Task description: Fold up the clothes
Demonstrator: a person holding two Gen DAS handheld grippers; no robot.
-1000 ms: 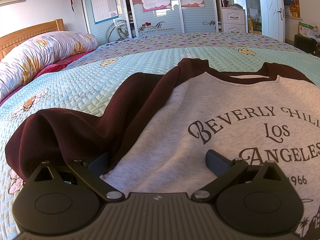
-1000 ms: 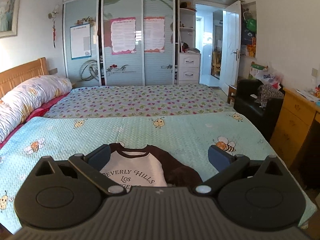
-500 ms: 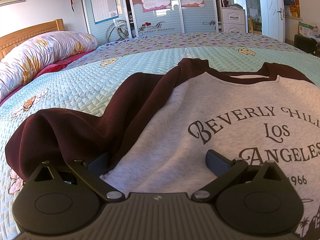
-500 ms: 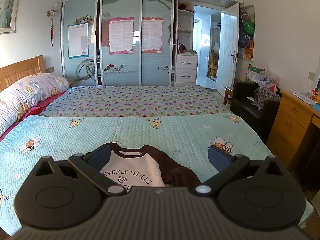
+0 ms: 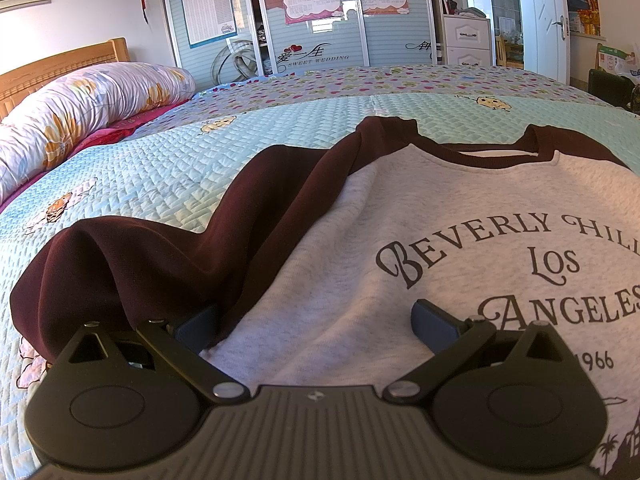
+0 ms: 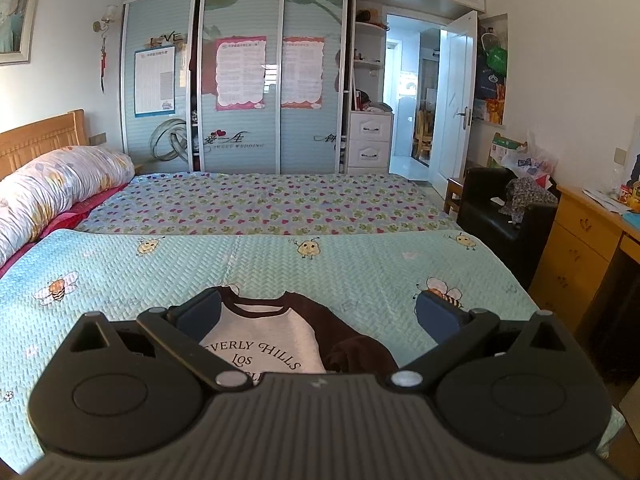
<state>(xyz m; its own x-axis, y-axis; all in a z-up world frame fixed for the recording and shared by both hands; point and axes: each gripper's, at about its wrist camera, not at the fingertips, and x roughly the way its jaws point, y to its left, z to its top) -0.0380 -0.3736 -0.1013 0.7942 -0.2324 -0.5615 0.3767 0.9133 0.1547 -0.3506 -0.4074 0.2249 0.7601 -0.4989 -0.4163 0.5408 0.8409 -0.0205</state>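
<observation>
A grey sweatshirt (image 5: 420, 248) with dark maroon sleeves and black "Beverly Hills Los Angeles" lettering lies face up on the bed, collar pointing away. Its left sleeve (image 5: 160, 256) is bunched in folds beside the body. My left gripper (image 5: 316, 324) rests low on the shirt's front, open, one finger at the sleeve seam and the other on the grey cloth, nothing pinched. In the right wrist view the sweatshirt (image 6: 260, 336) appears smaller, lower down. My right gripper (image 6: 318, 316) hovers well above it, open and empty.
The bed carries a pale green quilted cover (image 6: 360, 268) with bee prints. A rolled floral duvet (image 6: 52, 192) lies along the headboard at left. A black armchair (image 6: 500, 220) and wooden desk (image 6: 580, 252) stand right of the bed. Wardrobe doors fill the far wall.
The right wrist view has tilted and risen a little, showing more of the wardrobe top. The left gripper and the sweatshirt have not moved.
</observation>
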